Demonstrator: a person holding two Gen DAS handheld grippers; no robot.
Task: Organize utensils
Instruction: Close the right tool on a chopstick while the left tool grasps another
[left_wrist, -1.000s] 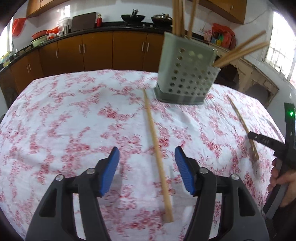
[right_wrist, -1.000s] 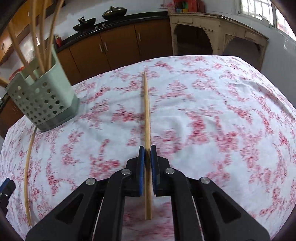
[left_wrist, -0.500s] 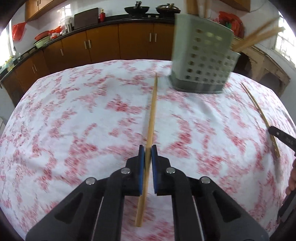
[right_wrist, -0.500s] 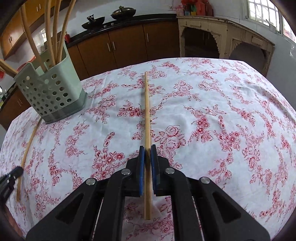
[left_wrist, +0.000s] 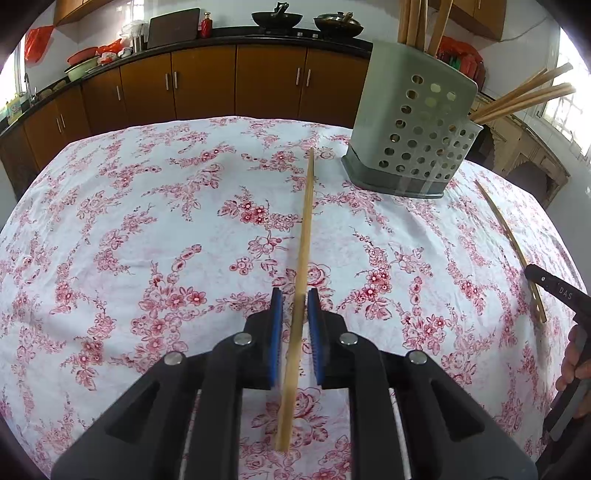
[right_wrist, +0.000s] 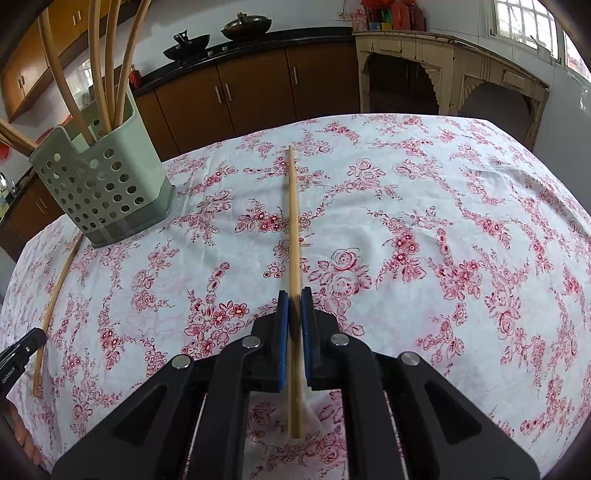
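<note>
My left gripper (left_wrist: 294, 295) is shut on a wooden chopstick (left_wrist: 304, 229) that points ahead over the floral tablecloth (left_wrist: 147, 229). My right gripper (right_wrist: 294, 295) is shut on a second wooden chopstick (right_wrist: 292, 214), also pointing ahead. The grey-green perforated utensil holder (left_wrist: 410, 125) stands at the far right of the left wrist view and at the far left of the right wrist view (right_wrist: 99, 177), with several chopsticks standing in it. Each view shows the other gripper's chopstick at its edge: right (left_wrist: 506, 236) and left (right_wrist: 55, 306).
Brown kitchen cabinets (left_wrist: 207, 85) with a black counter run behind the table. A cream wooden sideboard (right_wrist: 443, 74) stands at the back right. The table edge curves away on both sides.
My left gripper has closed on the chopstick that lay between its open jaws and lifted it. The holder has shifted right in the left view. The right gripper stays shut on its chopstick.
</note>
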